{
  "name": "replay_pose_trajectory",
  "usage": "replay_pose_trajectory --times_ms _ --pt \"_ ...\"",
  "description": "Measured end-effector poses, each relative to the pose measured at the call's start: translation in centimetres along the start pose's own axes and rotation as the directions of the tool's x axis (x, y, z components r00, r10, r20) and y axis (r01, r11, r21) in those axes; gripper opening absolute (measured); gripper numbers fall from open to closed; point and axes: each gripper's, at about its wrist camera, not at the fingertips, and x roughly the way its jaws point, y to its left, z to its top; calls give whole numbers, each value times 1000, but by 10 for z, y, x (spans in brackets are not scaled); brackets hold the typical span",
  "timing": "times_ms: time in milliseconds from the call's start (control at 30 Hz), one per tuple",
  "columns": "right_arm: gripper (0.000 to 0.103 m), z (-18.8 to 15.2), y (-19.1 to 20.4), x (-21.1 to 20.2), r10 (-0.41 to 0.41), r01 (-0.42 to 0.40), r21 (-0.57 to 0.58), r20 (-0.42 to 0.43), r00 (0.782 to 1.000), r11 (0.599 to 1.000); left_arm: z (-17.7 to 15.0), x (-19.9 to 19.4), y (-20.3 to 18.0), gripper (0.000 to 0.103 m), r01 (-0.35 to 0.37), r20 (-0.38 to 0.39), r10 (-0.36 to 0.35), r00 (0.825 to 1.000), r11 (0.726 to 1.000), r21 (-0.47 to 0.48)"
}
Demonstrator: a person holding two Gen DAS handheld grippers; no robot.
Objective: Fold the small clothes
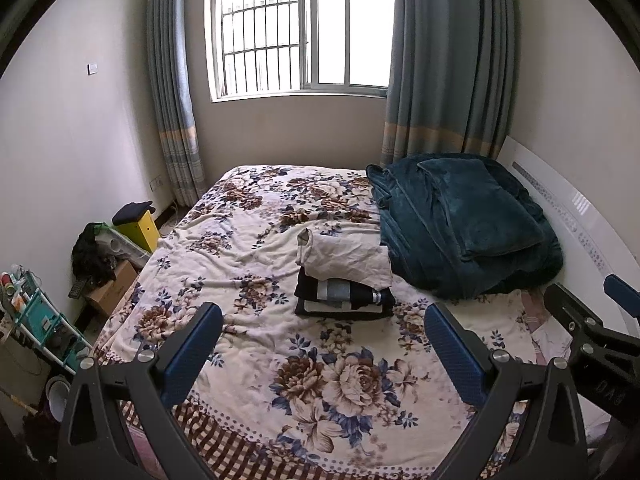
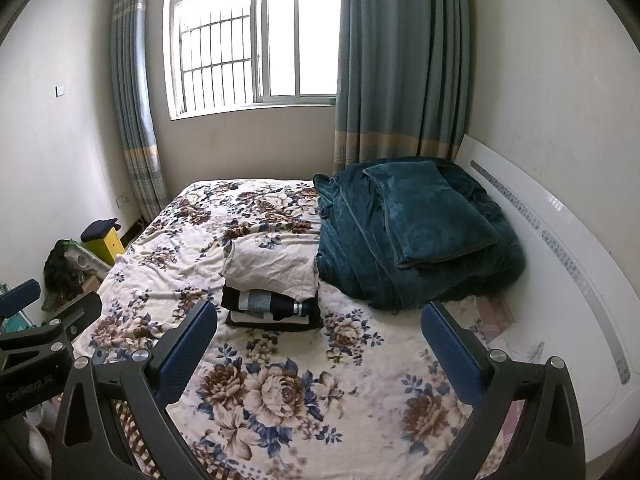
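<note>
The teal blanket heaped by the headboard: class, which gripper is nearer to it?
Right. The right gripper hovers just short of the teal blanket; the left gripper is farther left, facing the clothes pile.

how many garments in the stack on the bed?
3 visible: beige top uppermost, dark striped piece under it, black-and-white piece at the bottom. Thinner layers may be hidden.

left gripper (image 1: 323,354) | black frame, blue textured fingers (image 1: 191,360), silver screws | right gripper (image 2: 319,356) apparently identical

Plush teal blanket (image 1: 468,224); glossy white headboard (image 2: 560,240).
</note>
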Motion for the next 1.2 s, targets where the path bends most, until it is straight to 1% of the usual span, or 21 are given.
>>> replay_pose_trajectory --times_ms 700,1200 --pt "103 0 3 -1 5 -5 -1 0 1000 1000 -10 -10 4 103 -19 10 19 1000 1000 -22" --pt "103 5 7 -4 7 -7 -2 5 1000 1000 -9 -11 6 103 -20 10 20 1000 999 -26"
